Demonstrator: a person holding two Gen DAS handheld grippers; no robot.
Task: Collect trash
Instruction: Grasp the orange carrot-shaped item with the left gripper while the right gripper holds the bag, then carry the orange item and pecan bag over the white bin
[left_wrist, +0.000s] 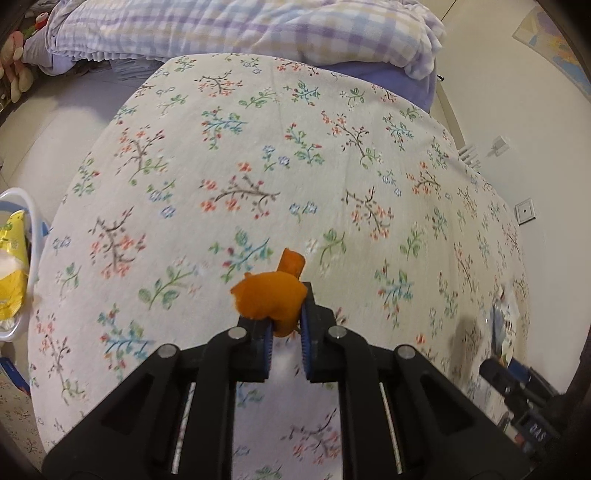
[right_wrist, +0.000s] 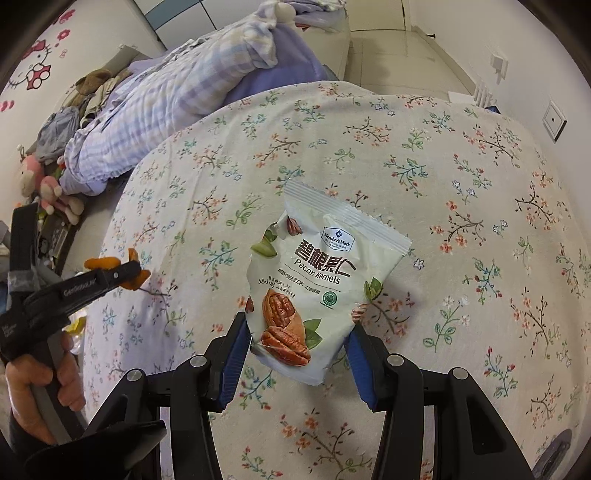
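Observation:
My left gripper (left_wrist: 286, 317) is shut on a piece of orange peel (left_wrist: 269, 295), which sticks out above the blue pads over the floral bedsheet (left_wrist: 258, 166). The right wrist view shows that same left gripper (right_wrist: 127, 275) from the side at the left edge, with the orange peel (right_wrist: 98, 263) pinched in its tips and a person's hand (right_wrist: 33, 387) on the handle. My right gripper (right_wrist: 299, 332) is shut on a white pecan kernels bag (right_wrist: 321, 273). Its pads press the bag's lower sides, and the bag stands tilted above the floral sheet (right_wrist: 461, 184).
A white basket (left_wrist: 27, 206) holding a yellow packet (left_wrist: 13, 266) sits off the bed's left edge. A purple checked quilt (left_wrist: 221, 29) lies bunched at the far end. Plush toys (right_wrist: 40, 181) and clutter line the far left wall. A wall socket (left_wrist: 525, 211) is at the right.

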